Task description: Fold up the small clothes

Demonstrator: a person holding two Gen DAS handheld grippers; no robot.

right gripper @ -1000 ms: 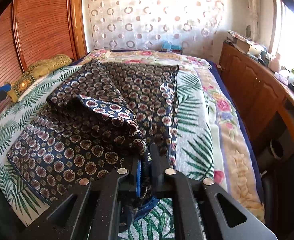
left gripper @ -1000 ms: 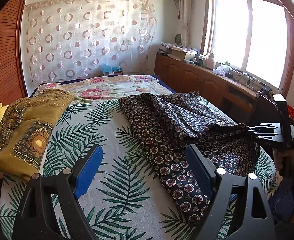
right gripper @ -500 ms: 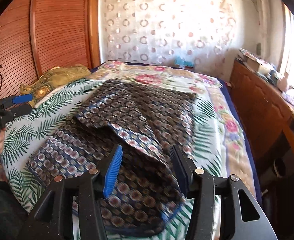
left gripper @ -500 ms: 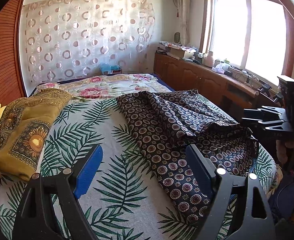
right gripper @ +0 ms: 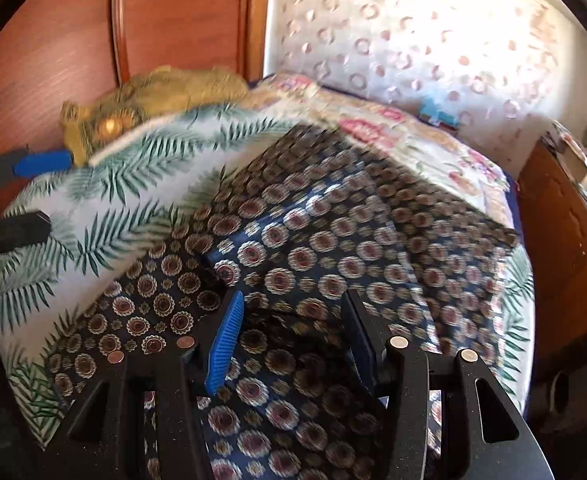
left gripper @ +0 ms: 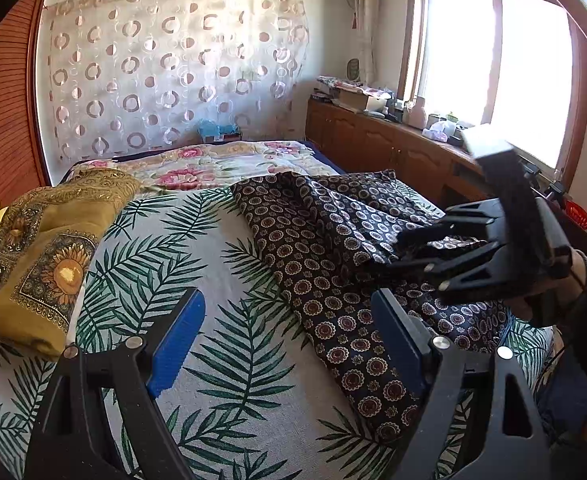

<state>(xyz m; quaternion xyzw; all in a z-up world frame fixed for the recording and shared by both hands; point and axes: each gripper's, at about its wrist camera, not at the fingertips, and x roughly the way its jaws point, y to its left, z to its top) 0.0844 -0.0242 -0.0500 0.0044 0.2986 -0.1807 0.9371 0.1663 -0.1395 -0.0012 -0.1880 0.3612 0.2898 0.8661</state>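
Left wrist view shows the bed (left gripper: pixel 221 352), dressed in a palm-leaf sheet, filling the frame from 6 to 12 o'clock. I note the dark patterned cloth (left gripper: pixel 325 264) lying crumpled across the bed's 3 o'clock half, one edge doubled over on itself, its far corner reaching toward 1 o'clock. A folded mustard cloth (left gripper: pixel 49 256) sits well apart at 9 o'clock, near the bed's edge.

My right gripper (right gripper: pixel 289 332) hangs over the near hem of the dark patterned cloth, jaws spread, nothing between them. My left gripper (left gripper: pixel 289 344) hovers above bare sheet at 6 o'clock, jaws likewise spread and holding nothing, just beside the cloth's long edge.

Risks, as I judge them:
- The cloth is heaped in several layers under the right jaws. Closing there could catch more than one layer, and the fold would then drag a bunched wad rather than a flat panel.
- The right wrist view is blurred, so hem position is uncertain; a pinch could miss the edge altogether.
- The near end of the cloth lies at the mattress edge; a pull toward 6 o'clock could slide it off the bed.
- The left jaws may snag the sheet instead of the cloth, given how close the two lie.

Writing: I can read no brand, label or lettering in either view.
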